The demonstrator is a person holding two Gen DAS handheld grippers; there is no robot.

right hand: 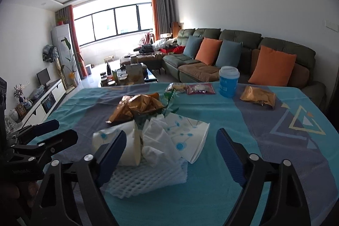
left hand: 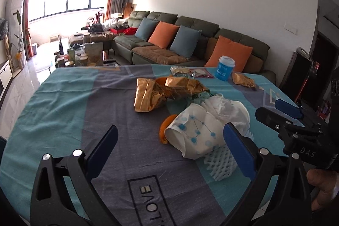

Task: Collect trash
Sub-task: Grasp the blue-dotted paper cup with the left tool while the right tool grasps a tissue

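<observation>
While both tools hang over the blue-and-teal patterned tablecloth [left hand: 63,103], neither grips anything. Left gripper [left hand: 171,147]: jaws spread wide, bare cloth between them; its right finger [left hand: 239,151] stands in front of the white foam fruit net [left hand: 220,158], contact not resolvable. A crushed white paper cup with blue dot print [left hand: 195,135] lies just ahead, an orange peel [left hand: 165,128] at its left side. Right gripper [right hand: 171,151]: jaws wide apart, nothing clamped; crumpled white tissue [right hand: 156,141] and the net sit between and ahead of its fingers. Farther ahead: crumpled gold foil wrappers [left hand: 161,92]; beyond, an upright blue lidded cup [right hand: 228,82].
</observation>
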